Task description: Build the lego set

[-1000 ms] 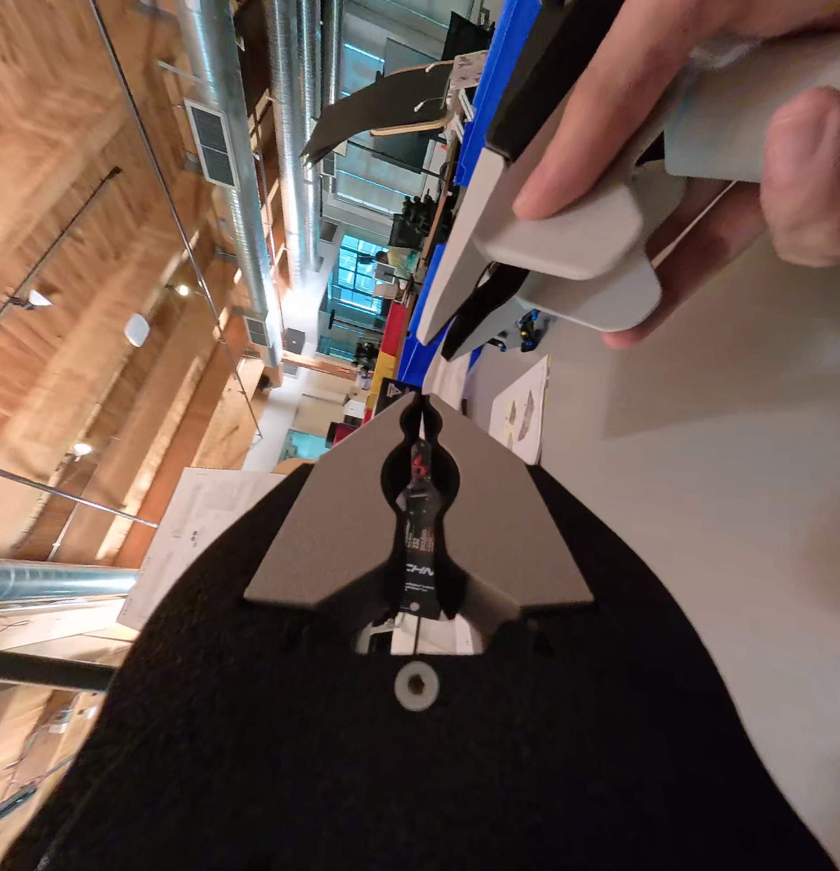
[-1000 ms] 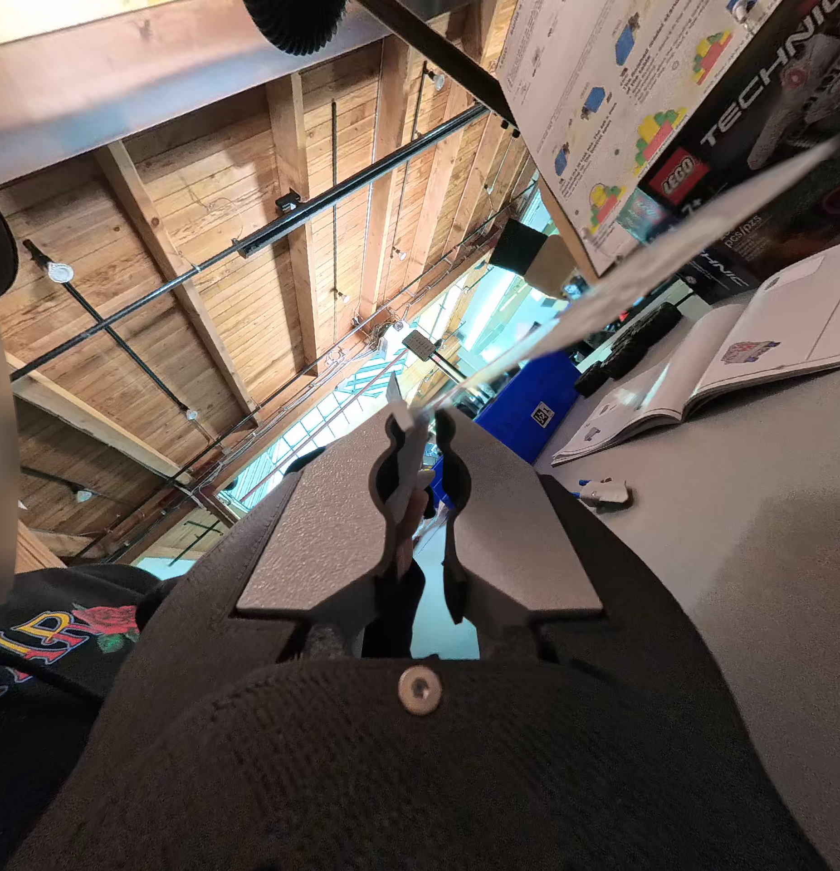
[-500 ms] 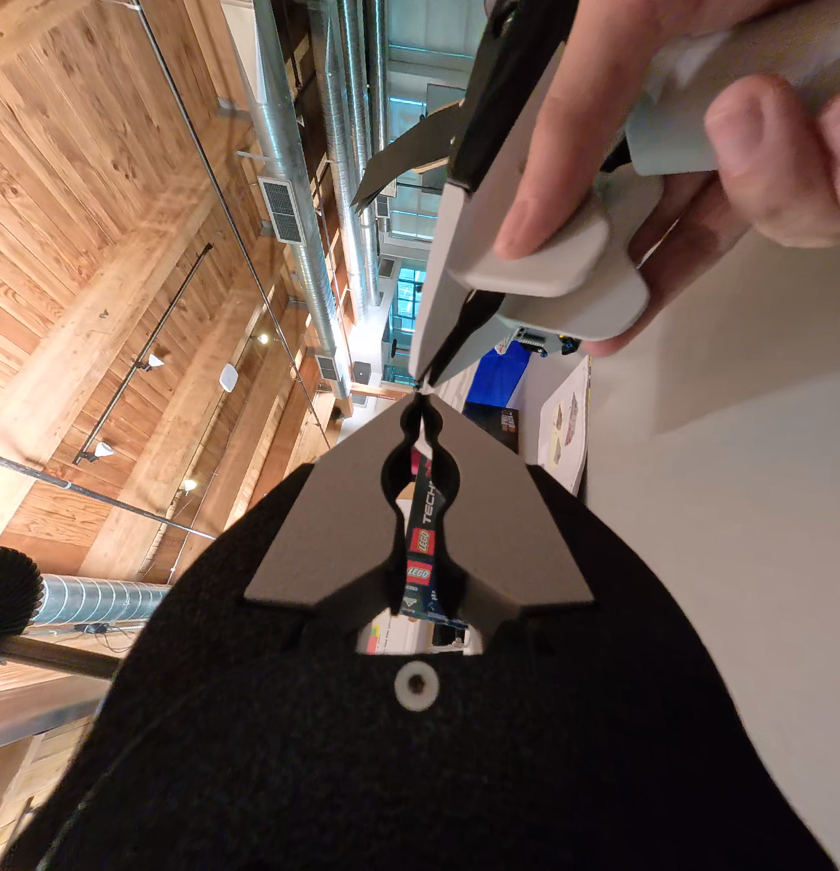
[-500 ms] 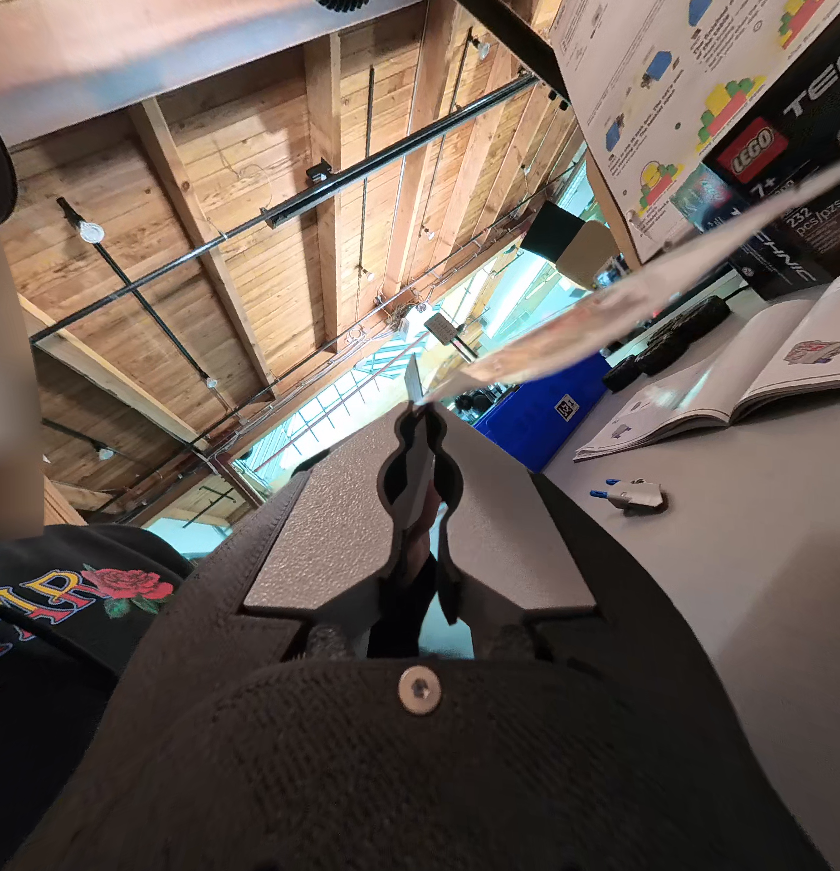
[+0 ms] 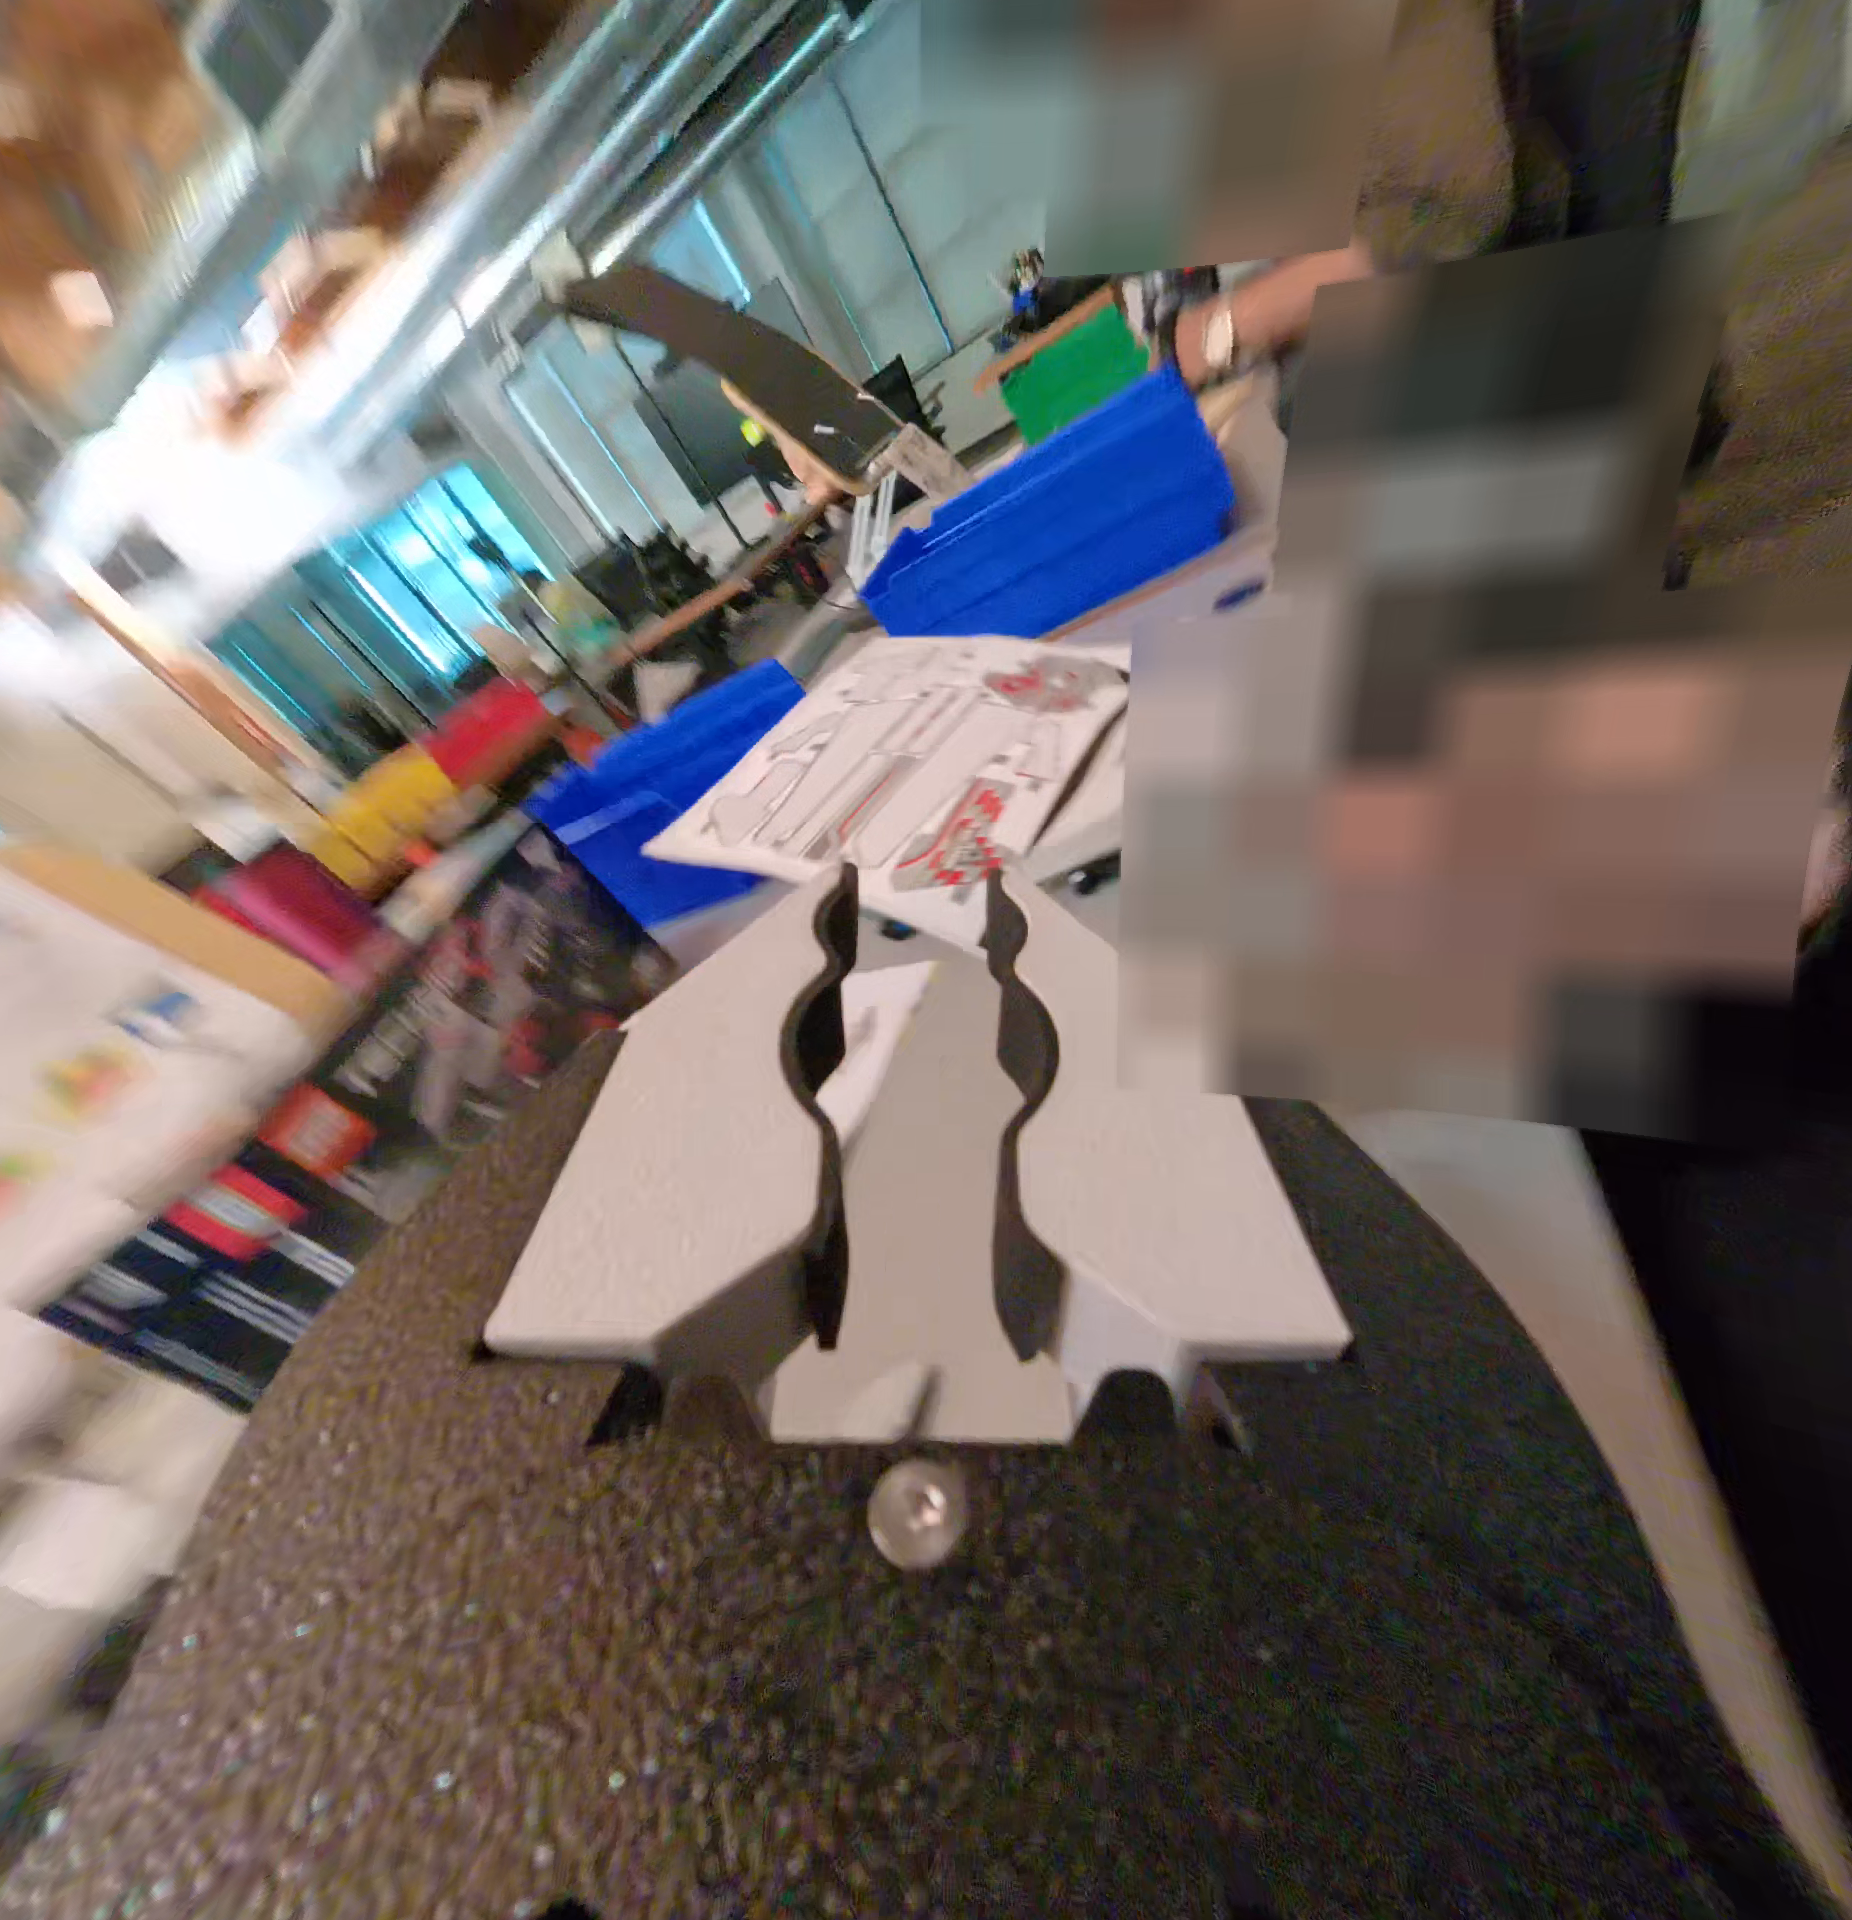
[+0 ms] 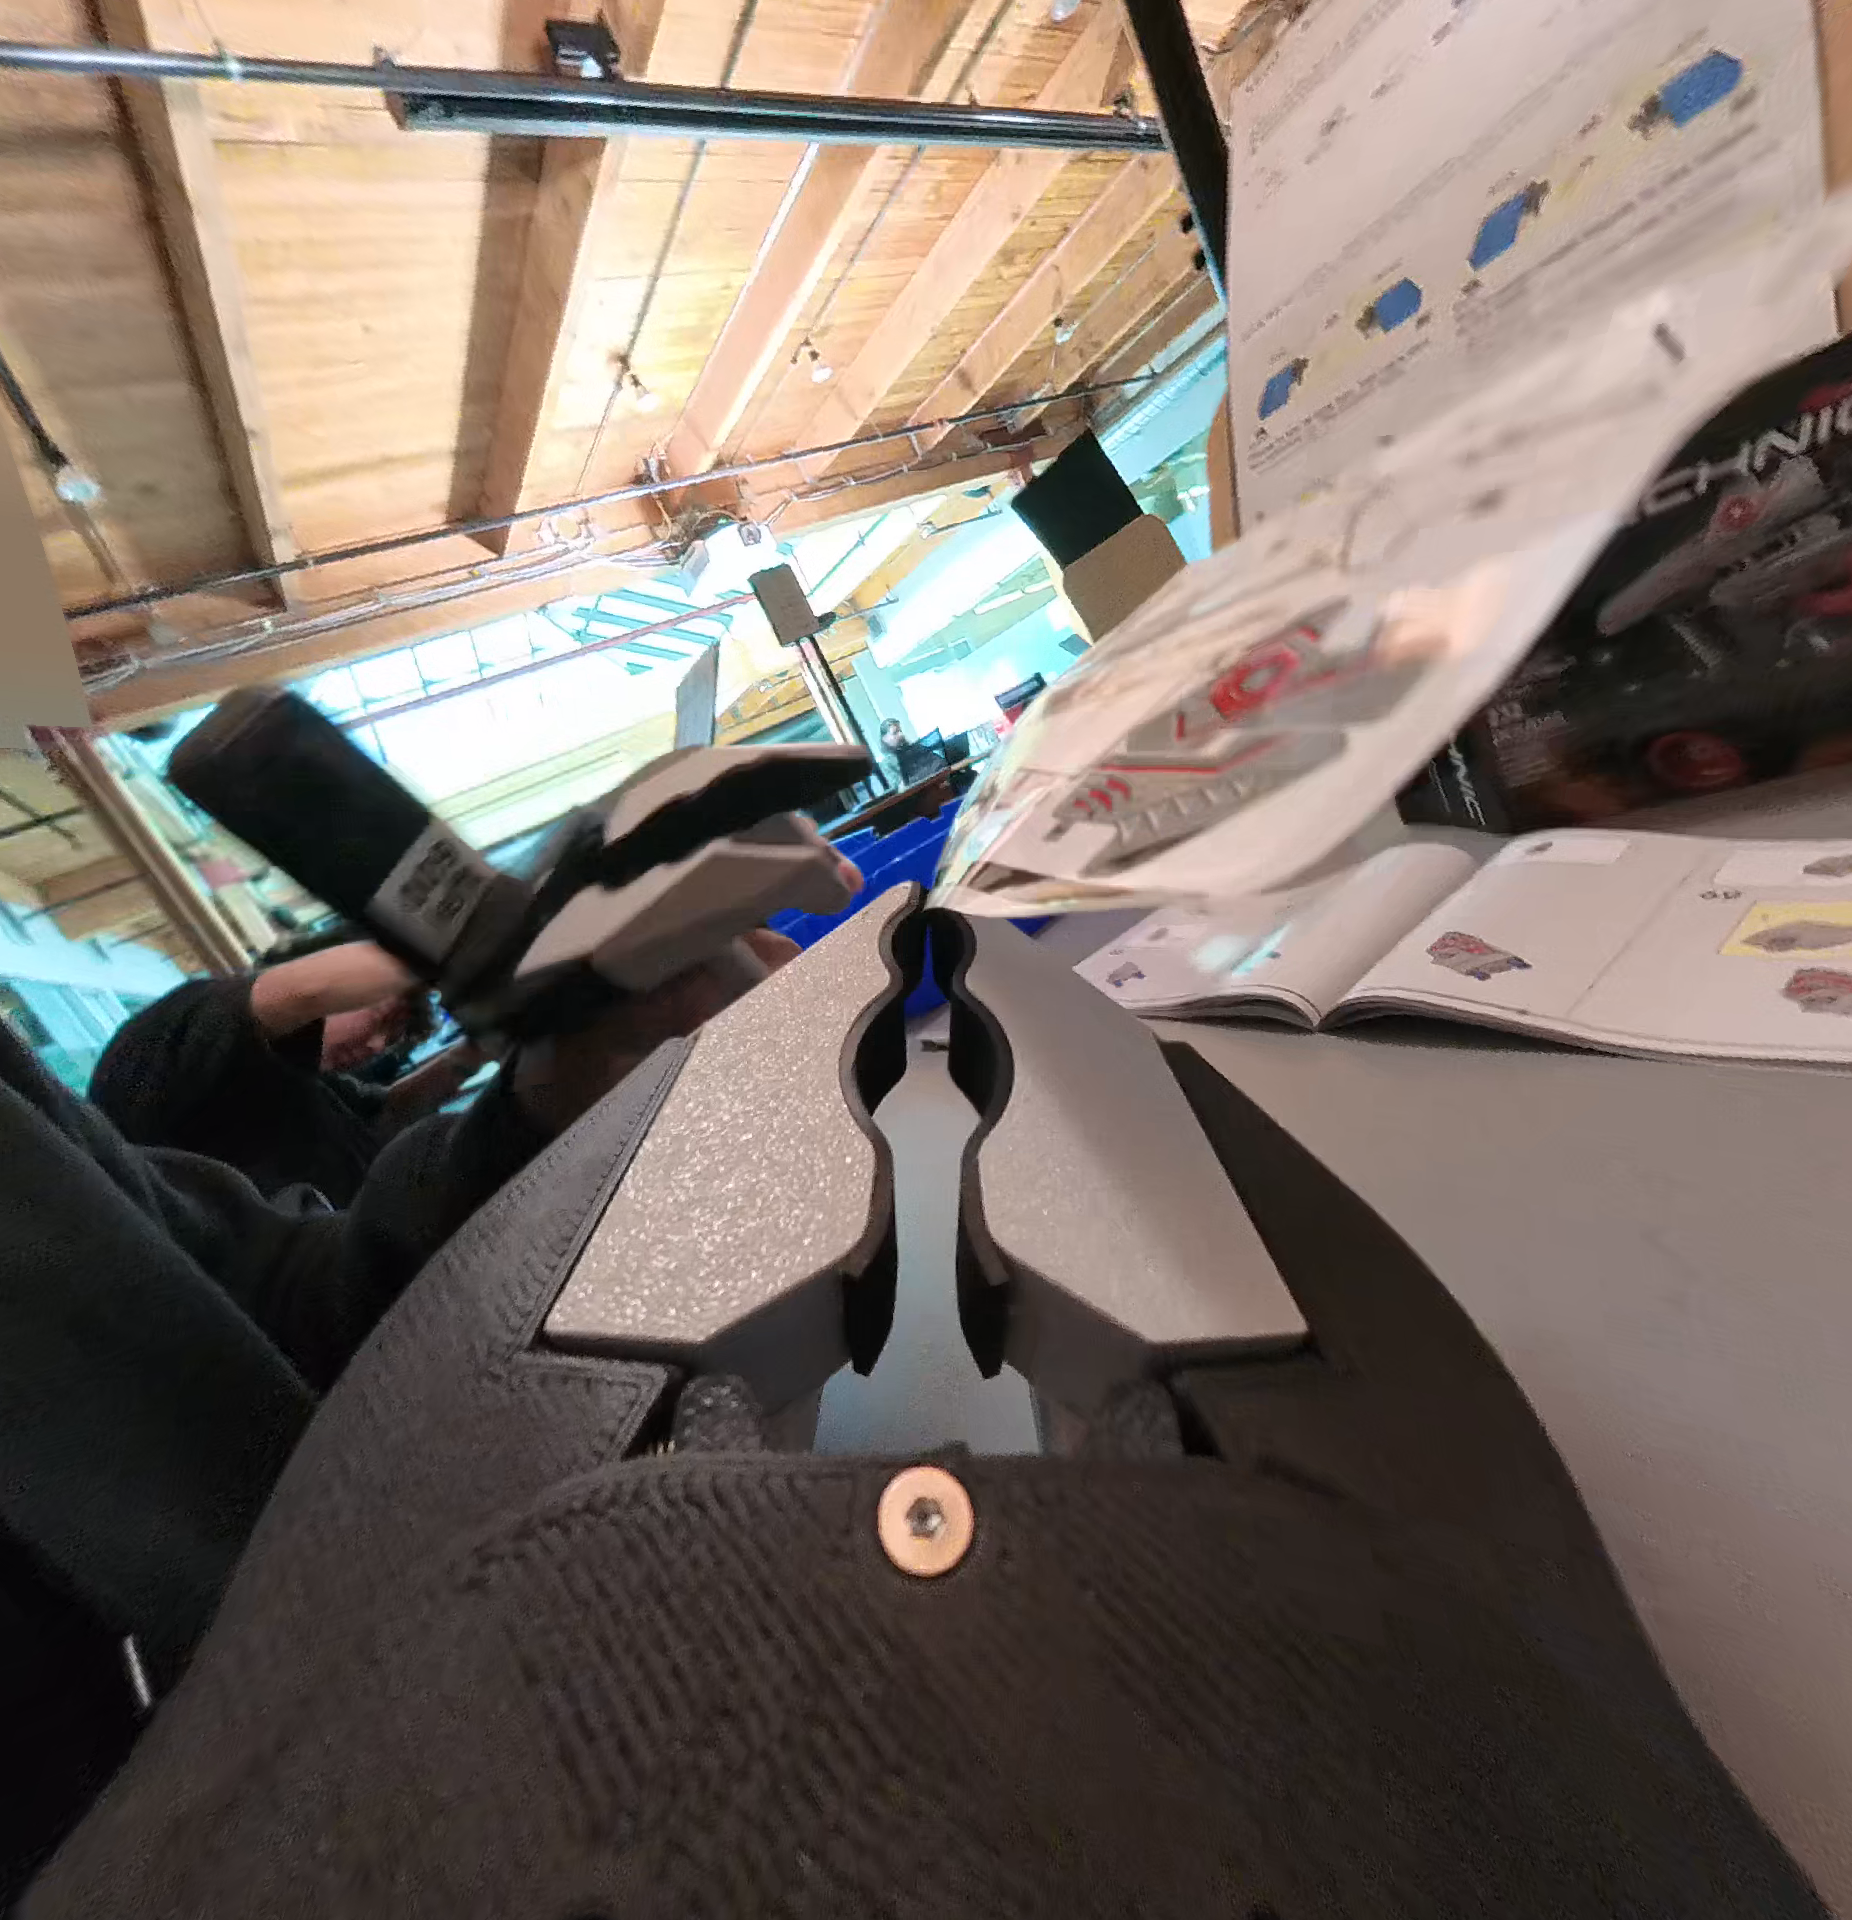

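Observation:
My right gripper [image 6: 917, 914] is shut on the near corner of a clear sticker sheet [image 6: 1265, 727] with grey and red shapes and holds it in the air above the grey table [image 6: 1524, 1299]. My left gripper [image 5: 922, 894] is open and empty. The sticker sheet [image 5: 901, 769] hangs just beyond its fingertips, apart from them. The left gripper also shows in the right wrist view [image 6: 849, 821], held by a hand to the left of the sheet. An open instruction booklet [image 6: 1576, 966] lies on the table under the sheet.
The black set box [image 6: 1732, 623] stands at the back right, with a printed sheet [image 6: 1504, 208] propped above it. Blue bins [image 5: 1057, 520] stand behind the table. The box also shows blurred at the left of the left wrist view [image 5: 465, 1039]. A dark sleeve [image 6: 122, 1195] is at left. Less than 4 cm separates the two grippers' tips.
My left gripper has opened, let go of the sticker sheet and swung away from it. My right gripper closed on the sheet's corner and now holds it alone.

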The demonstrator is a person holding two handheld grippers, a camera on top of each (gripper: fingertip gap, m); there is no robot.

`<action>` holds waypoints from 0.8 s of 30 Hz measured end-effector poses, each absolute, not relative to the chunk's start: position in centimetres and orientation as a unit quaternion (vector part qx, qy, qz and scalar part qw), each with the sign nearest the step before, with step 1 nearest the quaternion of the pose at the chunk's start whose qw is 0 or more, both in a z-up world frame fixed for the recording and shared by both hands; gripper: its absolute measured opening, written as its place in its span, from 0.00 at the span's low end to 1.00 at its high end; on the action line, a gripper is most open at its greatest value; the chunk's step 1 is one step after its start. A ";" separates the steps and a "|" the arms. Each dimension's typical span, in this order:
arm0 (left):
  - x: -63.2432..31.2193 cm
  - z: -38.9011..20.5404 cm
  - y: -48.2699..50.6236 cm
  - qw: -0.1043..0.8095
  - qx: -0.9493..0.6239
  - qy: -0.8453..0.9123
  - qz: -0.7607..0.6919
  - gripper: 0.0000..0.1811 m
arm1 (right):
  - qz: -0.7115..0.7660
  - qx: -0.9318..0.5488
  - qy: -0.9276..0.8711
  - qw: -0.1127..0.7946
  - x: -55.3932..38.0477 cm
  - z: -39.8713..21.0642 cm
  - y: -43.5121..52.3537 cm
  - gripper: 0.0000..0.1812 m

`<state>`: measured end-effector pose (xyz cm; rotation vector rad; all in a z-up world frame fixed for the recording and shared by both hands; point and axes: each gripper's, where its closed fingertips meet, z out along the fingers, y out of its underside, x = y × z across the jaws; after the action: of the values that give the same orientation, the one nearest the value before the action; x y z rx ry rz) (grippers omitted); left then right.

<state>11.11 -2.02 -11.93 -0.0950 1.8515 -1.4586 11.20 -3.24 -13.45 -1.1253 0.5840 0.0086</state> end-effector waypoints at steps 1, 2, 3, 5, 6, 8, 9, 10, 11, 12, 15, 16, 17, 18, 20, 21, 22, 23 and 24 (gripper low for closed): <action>11.7 -11.6 -1.4 0.331 -0.095 0.720 -0.603 0.12 | 0.004 -0.526 0.262 0.809 10.9 -13.2 -3.1 0.00; 12.4 -11.6 -0.9 0.274 -0.156 0.710 -0.630 0.13 | 0.008 -0.524 0.255 0.813 10.7 -13.0 -3.0 0.00; 12.6 -11.7 -0.8 0.206 -0.197 0.700 -0.655 0.15 | 0.014 -0.518 0.248 0.818 10.5 -12.7 -3.0 0.00; 12.7 -12.1 -0.9 0.075 -0.258 0.669 -0.693 0.13 | 0.023 -0.512 0.244 0.823 10.3 -12.5 -3.0 0.00; 12.4 -12.1 -1.2 0.014 -0.266 0.652 -0.710 0.12 | 0.026 -0.511 0.243 0.824 10.3 -12.5 -3.0 0.00; 11.5 -11.7 -1.8 -0.081 -0.265 0.618 -0.735 0.07 | 0.024 -0.513 0.243 0.823 10.3 -12.6 -2.9 0.00; 11.3 -11.8 -2.0 -0.109 -0.269 0.607 -0.740 0.06 | 0.028 -0.513 0.237 0.825 10.1 -12.5 -2.8 0.00; 11.3 -11.8 -2.1 -0.130 -0.273 0.597 -0.743 0.06 | 0.033 -0.513 0.236 0.825 9.9 -12.4 -2.7 0.00; 11.5 -11.9 -2.1 -0.144 -0.281 0.586 -0.746 0.02 | 0.034 -0.515 0.236 0.823 9.9 -12.5 -2.6 0.00; 11.6 -11.9 -2.1 -0.157 -0.283 0.577 -0.750 0.00 | 0.033 -0.516 0.236 0.823 9.9 -12.5 -2.6 0.00; 11.4 -11.7 -2.0 -0.197 -0.283 0.562 -0.752 0.00 | 0.048 -0.505 0.243 0.827 10.1 -12.4 -3.0 0.00; 11.5 -11.6 -1.9 -0.204 -0.286 0.557 -0.752 0.00 | 0.055 -0.490 0.251 0.833 10.4 -12.2 -3.4 0.04; 11.7 -11.7 -1.7 -0.206 -0.290 0.557 -0.750 0.00 | 0.067 -0.475 0.259 0.838 10.6 -12.0 -3.9 0.05; 11.8 -11.9 -1.6 -0.205 -0.292 0.564 -0.745 0.00 | 0.081 -0.468 0.260 0.841 10.7 -11.9 -4.0 0.06; 11.6 -12.1 -1.5 -0.210 -0.286 0.575 -0.738 0.00 | 0.106 -0.467 0.259 0.839 10.5 -12.0 -3.8 0.09; 11.6 -12.1 -1.5 -0.215 -0.285 0.575 -0.736 0.00 | 0.113 -0.461 0.262 0.841 10.6 -11.9 -3.8 0.08; 11.6 -12.0 -1.5 -0.220 -0.284 0.575 -0.735 0.00 | 0.117 -0.453 0.266 0.843 10.6 -11.8 -3.9 0.06; 11.6 -12.1 -1.4 -0.224 -0.284 0.578 -0.731 0.00 | 0.121 -0.445 0.270 0.845 10.7 -11.8 -4.0 0.05; 11.6 -12.2 -1.4 -0.225 -0.286 0.582 -0.727 0.00 | 0.126 -0.435 0.276 0.848 10.9 -11.7 -4.3 0.05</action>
<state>11.62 -1.42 -12.21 -1.0569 2.1483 -2.6820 10.86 -4.26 -11.75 -0.9178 0.5814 0.2654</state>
